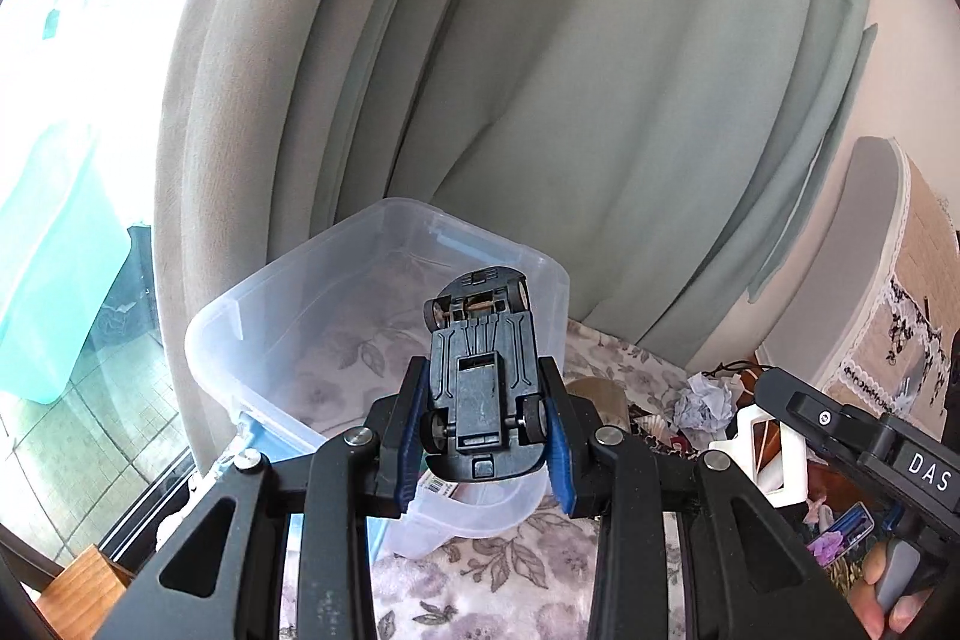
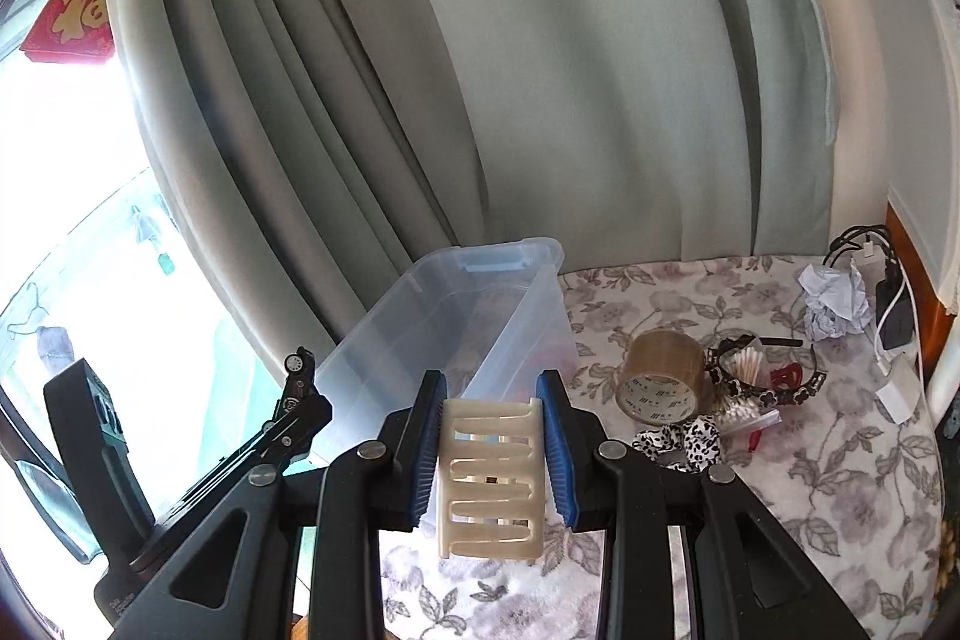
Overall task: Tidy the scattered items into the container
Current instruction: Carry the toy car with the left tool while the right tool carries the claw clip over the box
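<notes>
The clear plastic container (image 1: pixel 384 316) stands on the flower-patterned surface (image 2: pixel 810 490) against the curtain (image 1: pixel 540 70), and its floor looks bare as far as the pictures show. The left hand-held gripper (image 1: pixel 483 436) is clamped on a dark toy car (image 1: pixel 480 376), belly up, raised over the container's near corner. The right hand-held gripper (image 2: pixel 491 448) is clamped on a cream slotted tray (image 2: pixel 489 484), perhaps a soap dish, just short of the container's near end. This looks like the carrying step, with both pieces on their way in; each next needs moving over the open mouth, lowering and letting go, one after the other so the two tools do not knock together. Still lying out to the right are a tape roll (image 2: pixel 660 376), crumpled paper (image 2: pixel 837 304), a headband (image 2: pixel 762 382), cotton swabs (image 2: pixel 744 364) and a spotted cloth (image 2: pixel 690 439), near a charger and cables (image 2: pixel 888 316).
</notes>
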A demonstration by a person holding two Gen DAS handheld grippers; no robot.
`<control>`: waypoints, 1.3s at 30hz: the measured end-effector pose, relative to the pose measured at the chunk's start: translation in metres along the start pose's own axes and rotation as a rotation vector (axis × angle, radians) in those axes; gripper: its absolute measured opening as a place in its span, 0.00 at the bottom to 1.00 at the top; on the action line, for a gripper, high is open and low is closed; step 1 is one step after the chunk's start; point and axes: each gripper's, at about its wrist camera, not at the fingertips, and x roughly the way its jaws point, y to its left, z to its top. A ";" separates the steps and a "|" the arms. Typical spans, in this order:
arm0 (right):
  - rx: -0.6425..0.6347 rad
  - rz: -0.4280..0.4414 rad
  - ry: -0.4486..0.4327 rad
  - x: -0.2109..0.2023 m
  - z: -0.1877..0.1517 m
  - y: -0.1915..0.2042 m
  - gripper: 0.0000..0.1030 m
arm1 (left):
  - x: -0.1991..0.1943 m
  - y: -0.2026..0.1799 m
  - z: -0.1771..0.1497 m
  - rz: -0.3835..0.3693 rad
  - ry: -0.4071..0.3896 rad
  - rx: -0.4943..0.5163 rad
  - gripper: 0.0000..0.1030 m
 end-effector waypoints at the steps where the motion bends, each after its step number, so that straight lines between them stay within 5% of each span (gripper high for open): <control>1: -0.008 0.005 0.001 0.003 0.002 0.004 0.33 | 0.001 0.004 0.000 0.005 -0.001 -0.008 0.35; 17: -0.115 0.093 0.073 0.049 0.004 0.075 0.33 | 0.013 0.052 -0.004 0.062 0.010 -0.079 0.35; 39: -0.098 0.109 0.188 0.110 -0.014 0.071 0.33 | 0.039 0.050 -0.002 0.072 0.045 -0.069 0.35</control>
